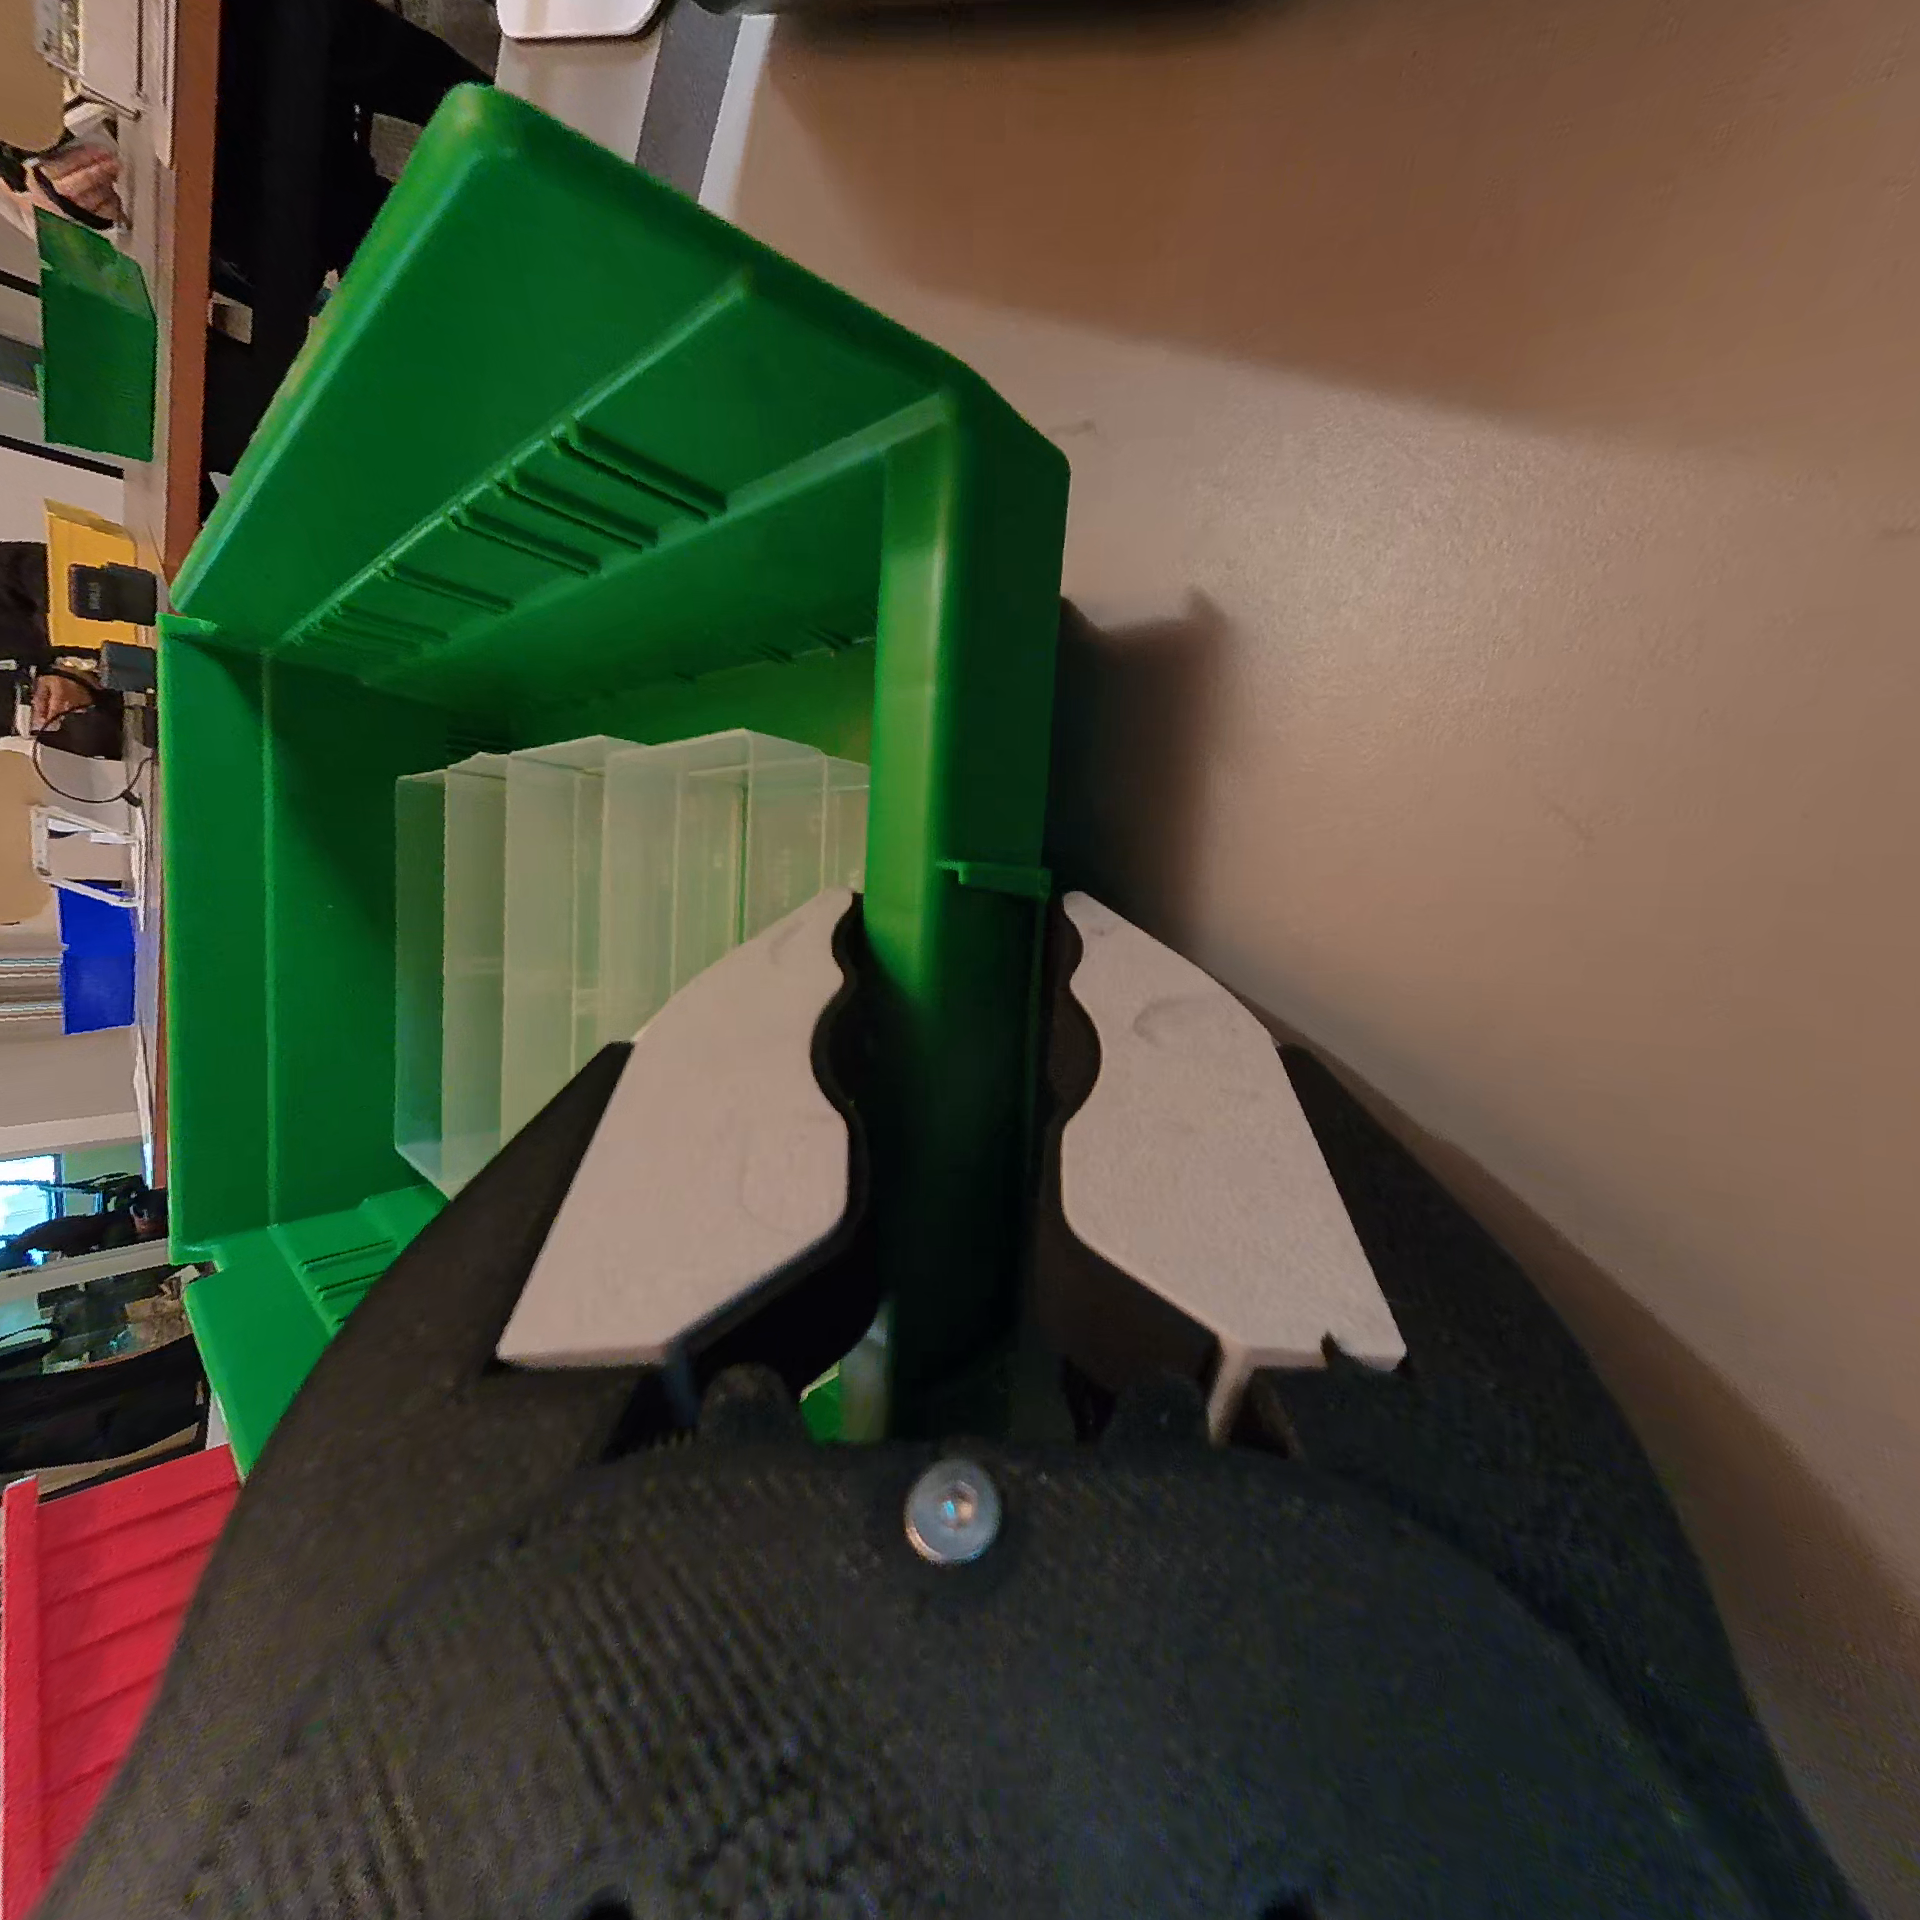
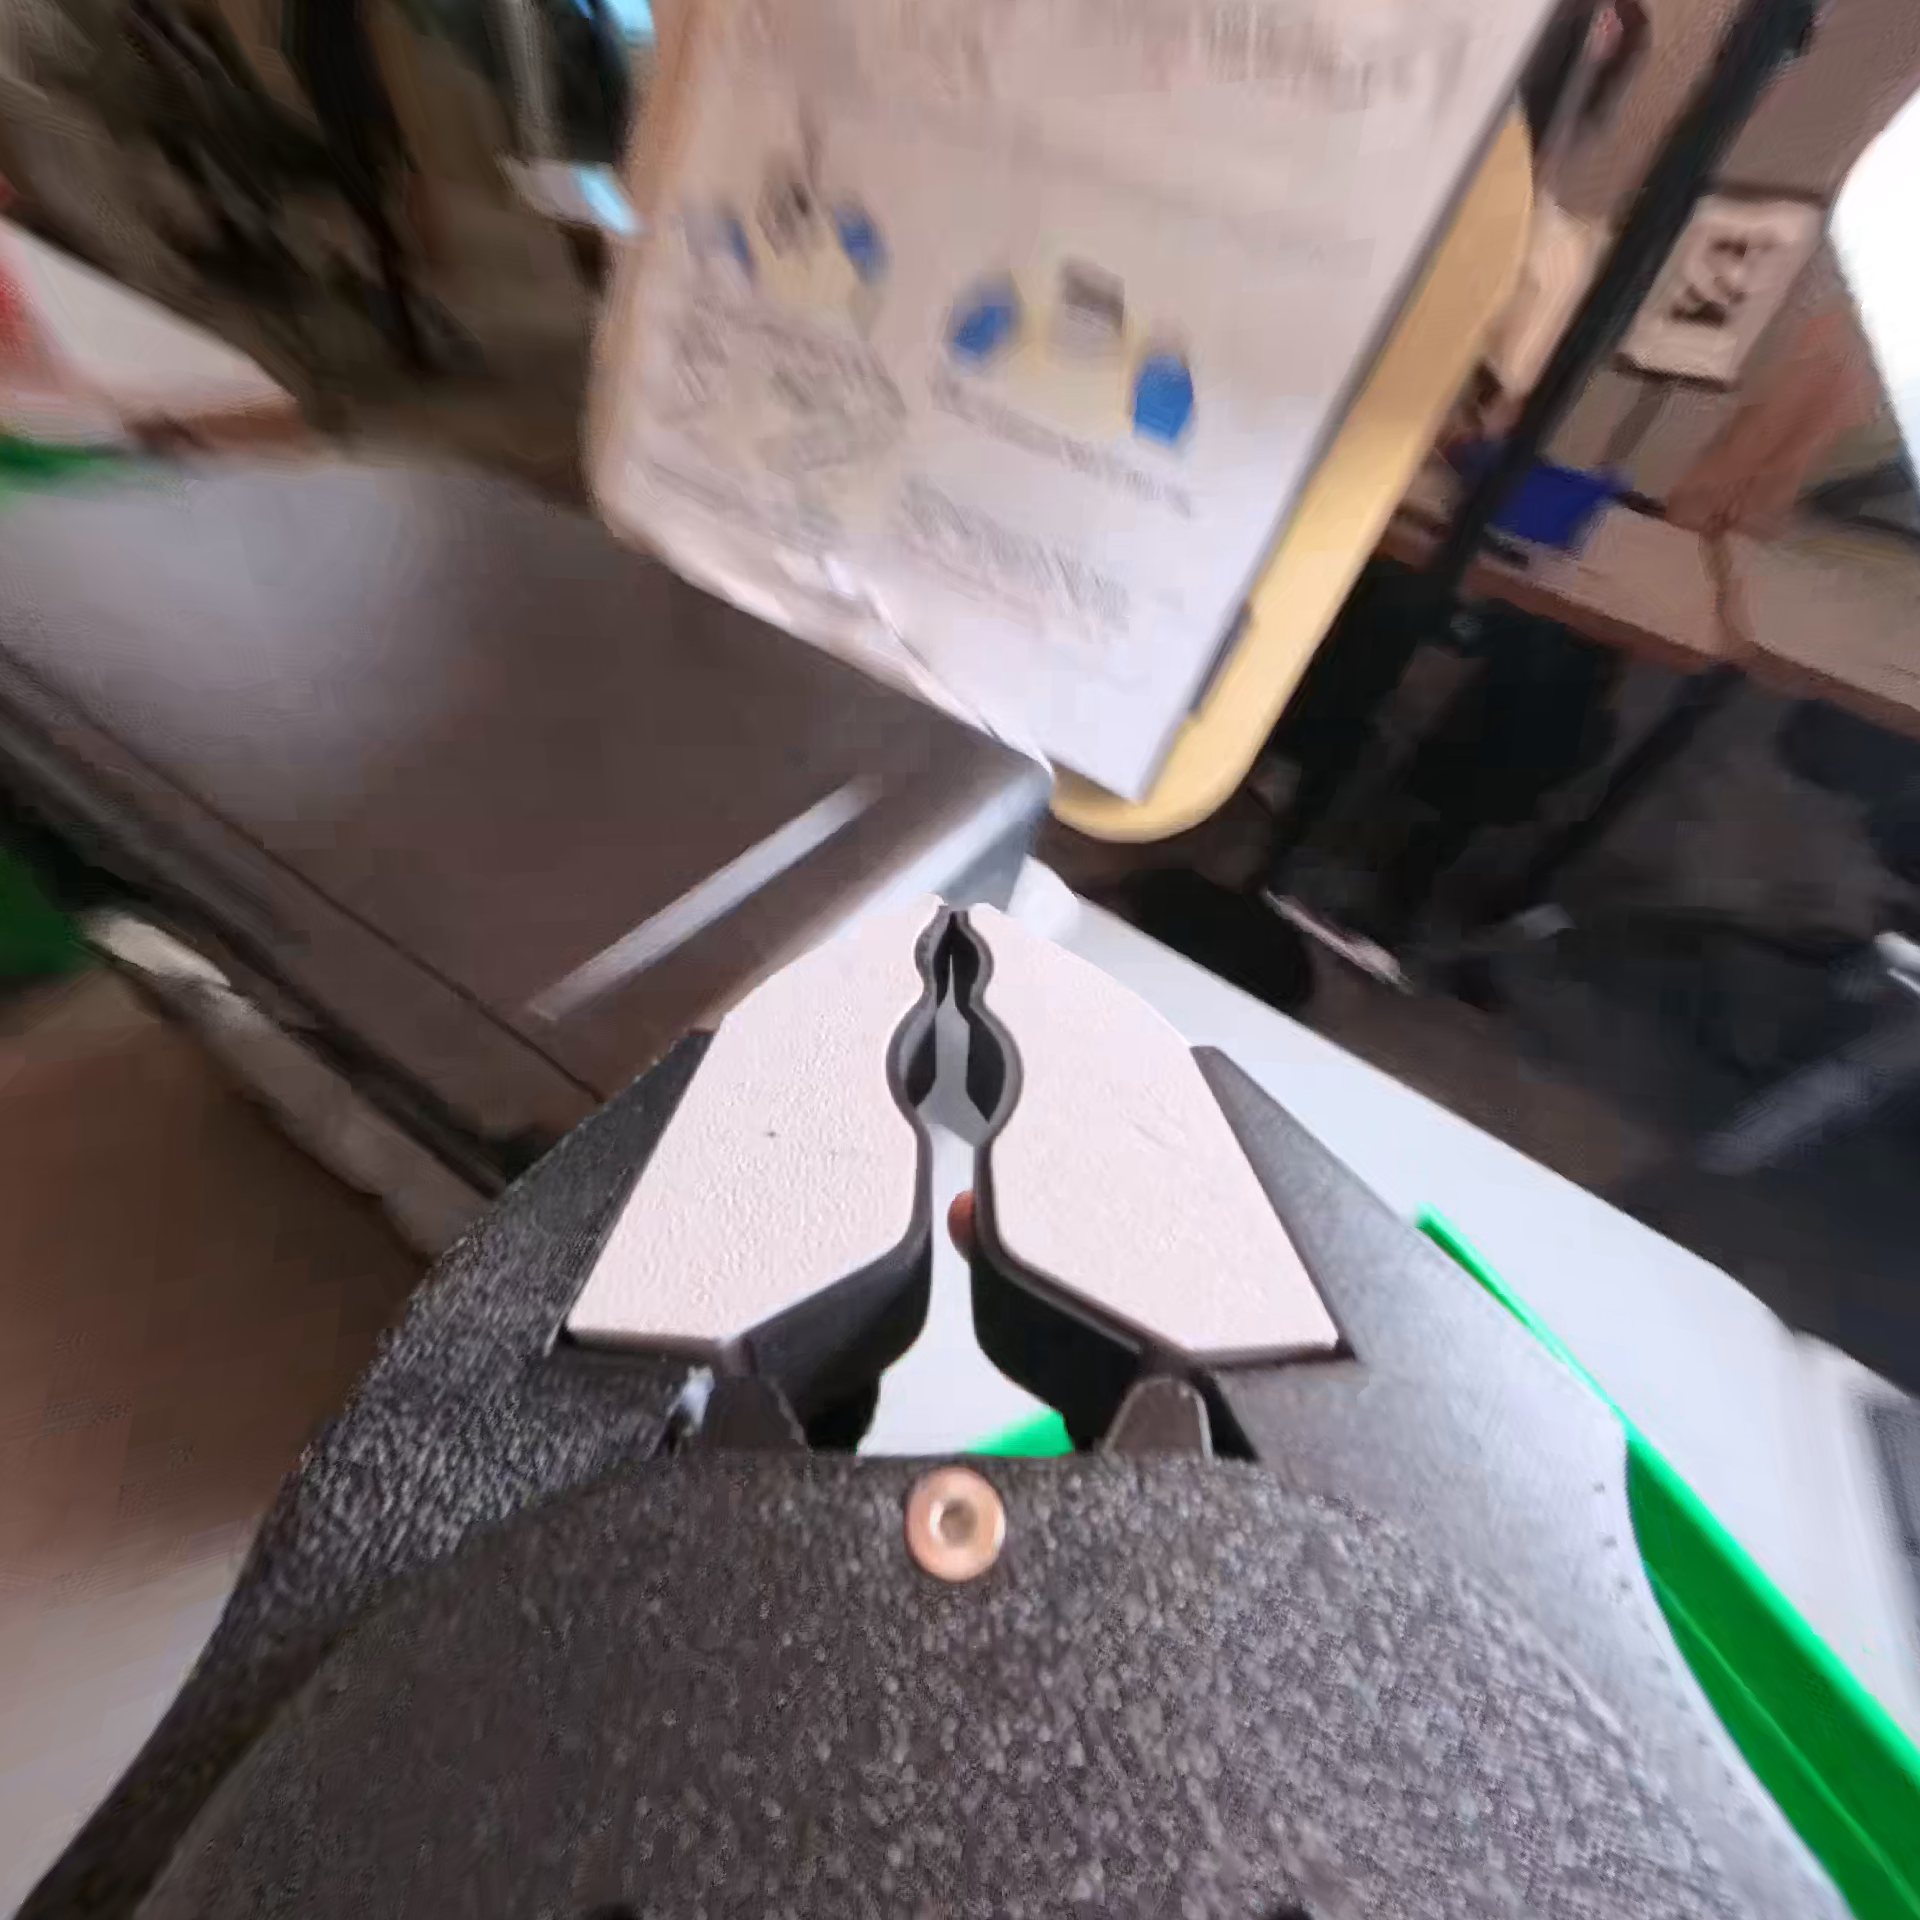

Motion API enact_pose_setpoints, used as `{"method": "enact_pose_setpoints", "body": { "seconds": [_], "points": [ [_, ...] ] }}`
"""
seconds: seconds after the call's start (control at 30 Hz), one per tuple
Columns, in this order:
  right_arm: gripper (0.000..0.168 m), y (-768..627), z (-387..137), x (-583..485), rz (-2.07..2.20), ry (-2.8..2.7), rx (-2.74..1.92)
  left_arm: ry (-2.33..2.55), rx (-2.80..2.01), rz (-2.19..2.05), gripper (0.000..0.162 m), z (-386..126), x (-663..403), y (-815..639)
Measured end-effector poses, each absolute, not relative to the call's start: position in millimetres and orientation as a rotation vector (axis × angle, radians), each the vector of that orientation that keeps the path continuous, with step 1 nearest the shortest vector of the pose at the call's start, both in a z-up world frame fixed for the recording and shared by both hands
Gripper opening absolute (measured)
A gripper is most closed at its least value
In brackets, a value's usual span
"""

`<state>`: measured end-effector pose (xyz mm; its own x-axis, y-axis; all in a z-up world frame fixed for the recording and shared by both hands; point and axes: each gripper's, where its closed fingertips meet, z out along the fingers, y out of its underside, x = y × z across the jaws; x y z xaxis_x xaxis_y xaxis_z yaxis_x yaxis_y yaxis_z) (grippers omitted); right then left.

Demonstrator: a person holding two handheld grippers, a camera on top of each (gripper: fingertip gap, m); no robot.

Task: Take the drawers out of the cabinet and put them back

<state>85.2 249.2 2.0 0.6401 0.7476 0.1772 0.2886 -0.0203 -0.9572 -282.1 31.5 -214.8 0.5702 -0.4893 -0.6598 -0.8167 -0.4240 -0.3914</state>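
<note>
Left gripper [image 1: 956, 935] is lying rolled onto its side, so the grey table [image 1: 1455, 520] is standing up along the right of its view. Its two pale fingers [image 1: 727, 1122] are straddling the front wall of the green cabinet [image 1: 582, 395], one inside the opening, one outside against the table side; jaws are pinching that wall between the dark pads. The cabinet's mouth is facing the camera, ribbed drawer guides showing on its inner walls. A clear drawer [image 1: 582, 935] is sitting deep inside, just left of the inner finger, its divider walls showing through; open cabinet space is lying between it and the left wall. A red ribbed item [image 1: 94, 1621] is sitting low left, beside the gripper body. Background far left is cluttered and too small to read.

Right gripper [image 2: 954, 920] is pointing up and away over the table edge, view heavily blurred by motion. Its fingers [image 2: 790, 1143] are pressed together, tips meeting, nothing held between them; only a small reddish spot is showing in the gap lower down, and I cannot tell what it is. A white printed box [image 2: 1039, 343] is filling the upper middle, well clear of the tips. A green edge [image 2: 1766, 1621] is running along the lower right beside the gripper body; whether it belongs to the cabinet cannot be told. A pale surface is lying under the tips
</note>
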Motion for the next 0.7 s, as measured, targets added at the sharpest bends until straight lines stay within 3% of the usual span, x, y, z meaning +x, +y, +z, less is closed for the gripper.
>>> {"method": "enact_pose_setpoints", "body": {
  "seconds": [0.07, 0.2, 0.5, 0.7],
  "points": [
    [0.000, 228, 22, 74, 0.640, -0.930, -1.515, 1.039, -2.099, 0.593, 0.032, -215, -282, 32],
    [0.000, 211, -10, 56, 0.686, -1.165, -1.567, 1.034, -2.112, 0.577, 0.032, -215, -282, 32],
    [0.000, 214, -13, 55, 0.762, -1.124, -1.563, 0.963, -2.143, 0.476, 0.033, -208, -279, 25],
    [0.000, 213, -13, 55, 0.775, -1.110, -1.562, 0.856, -2.061, 0.315, 0.035, -167, -268, 18]
  ]
}}
